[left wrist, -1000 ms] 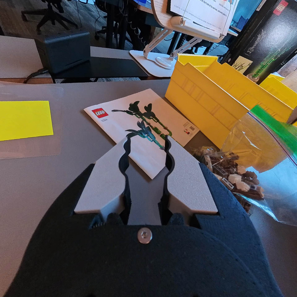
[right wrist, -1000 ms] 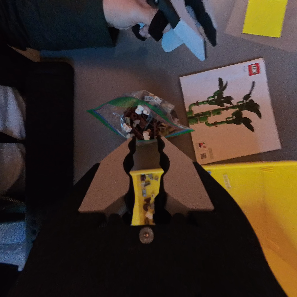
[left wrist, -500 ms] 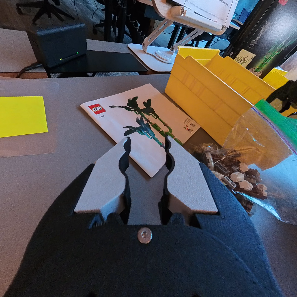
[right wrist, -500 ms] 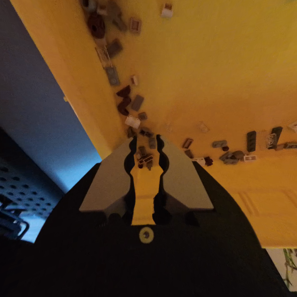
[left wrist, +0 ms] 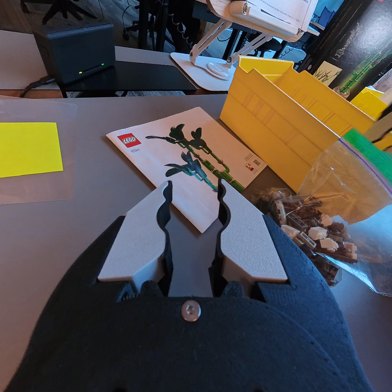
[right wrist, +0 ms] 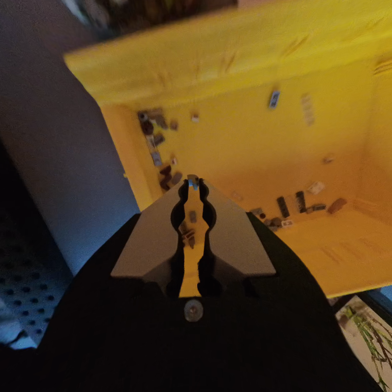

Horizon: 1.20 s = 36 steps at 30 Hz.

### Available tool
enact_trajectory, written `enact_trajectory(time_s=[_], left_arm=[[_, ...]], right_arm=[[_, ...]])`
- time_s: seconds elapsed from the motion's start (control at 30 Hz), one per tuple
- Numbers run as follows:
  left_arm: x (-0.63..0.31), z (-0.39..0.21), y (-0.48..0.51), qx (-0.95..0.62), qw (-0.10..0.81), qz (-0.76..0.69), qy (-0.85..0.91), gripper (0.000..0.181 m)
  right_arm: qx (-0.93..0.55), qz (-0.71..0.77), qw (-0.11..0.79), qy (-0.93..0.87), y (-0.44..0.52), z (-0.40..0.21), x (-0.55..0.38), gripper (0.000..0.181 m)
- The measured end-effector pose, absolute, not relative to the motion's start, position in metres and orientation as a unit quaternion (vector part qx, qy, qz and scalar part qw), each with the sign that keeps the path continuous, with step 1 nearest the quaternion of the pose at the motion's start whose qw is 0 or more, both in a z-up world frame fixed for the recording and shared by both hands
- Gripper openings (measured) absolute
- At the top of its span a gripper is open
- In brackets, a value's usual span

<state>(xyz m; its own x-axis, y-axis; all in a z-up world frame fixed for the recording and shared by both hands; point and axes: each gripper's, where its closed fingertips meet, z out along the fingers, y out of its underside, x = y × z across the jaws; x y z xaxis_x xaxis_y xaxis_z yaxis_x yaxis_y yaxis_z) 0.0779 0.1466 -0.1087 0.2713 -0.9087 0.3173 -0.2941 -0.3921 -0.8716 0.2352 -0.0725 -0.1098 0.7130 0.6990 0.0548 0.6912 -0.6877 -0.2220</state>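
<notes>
Small pale piece (right wrist: 192, 182), blurry, betw. right gripper (right wrist: 193, 184) fingers (right wrist: 228, 229) over yellow bin (right wrist: 265, 63)

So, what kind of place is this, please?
Probably an office or lab workspace: office chairs and desks stand behind the grey table, where a dark box with green lights sits. A yellow bin and an instruction booklet suggest brick sorting.

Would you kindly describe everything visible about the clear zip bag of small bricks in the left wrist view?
The zip bag is clear, crinkled plastic with a green closure strip along its top edge. It slumps on the grey table, its upper part leaning by the yellow bin. Small brown, dark and white bricks pile in its lower end. It lies just right of the open left gripper, apart from it.
</notes>
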Motion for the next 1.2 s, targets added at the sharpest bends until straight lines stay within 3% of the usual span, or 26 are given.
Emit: enact_trajectory(time_s=[0.17, 0.27, 0.4, 0.5, 0.6, 0.77, 0.93, 1.2], left_arm=[[0.079, -0.112, 0.146, -0.715, 0.352, -0.429, 0.425, 0.041], [0.079, -0.111, 0.144, -0.714, 0.353, -0.429, 0.427, 0.041], [0.078, -0.108, 0.145, -0.712, 0.356, -0.432, 0.424, 0.041], [0.077, -0.106, 0.146, -0.711, 0.358, -0.434, 0.422, 0.041], [0.078, -0.107, 0.146, -0.712, 0.355, -0.435, 0.422, 0.042], [0.079, -0.109, 0.143, -0.712, 0.352, -0.432, 0.427, 0.042], [0.080, -0.112, 0.143, -0.715, 0.349, -0.430, 0.428, 0.042], [0.079, -0.115, 0.146, -0.717, 0.348, -0.424, 0.429, 0.043]], right_arm=[[-0.831, 0.132, 0.364, -0.400, -0.027, -0.017, 0.127, 0.009], [-0.825, 0.142, 0.366, -0.406, -0.012, -0.024, 0.098, 0.010], [-0.848, 0.111, 0.325, -0.404, 0.000, -0.055, 0.101, 0.028], [-0.835, 0.103, 0.382, -0.383, 0.003, -0.023, 0.121, 0.027], [-0.853, 0.011, 0.425, -0.303, 0.014, 0.004, 0.199, 0.024], [-0.933, 0.048, 0.312, -0.173, 0.016, -0.065, 0.267, 0.033], [-0.946, -0.012, 0.219, -0.238, 0.032, -0.136, 0.279, 0.040], [-0.950, 0.038, 0.191, -0.244, 0.058, -0.162, 0.285, 0.033]])
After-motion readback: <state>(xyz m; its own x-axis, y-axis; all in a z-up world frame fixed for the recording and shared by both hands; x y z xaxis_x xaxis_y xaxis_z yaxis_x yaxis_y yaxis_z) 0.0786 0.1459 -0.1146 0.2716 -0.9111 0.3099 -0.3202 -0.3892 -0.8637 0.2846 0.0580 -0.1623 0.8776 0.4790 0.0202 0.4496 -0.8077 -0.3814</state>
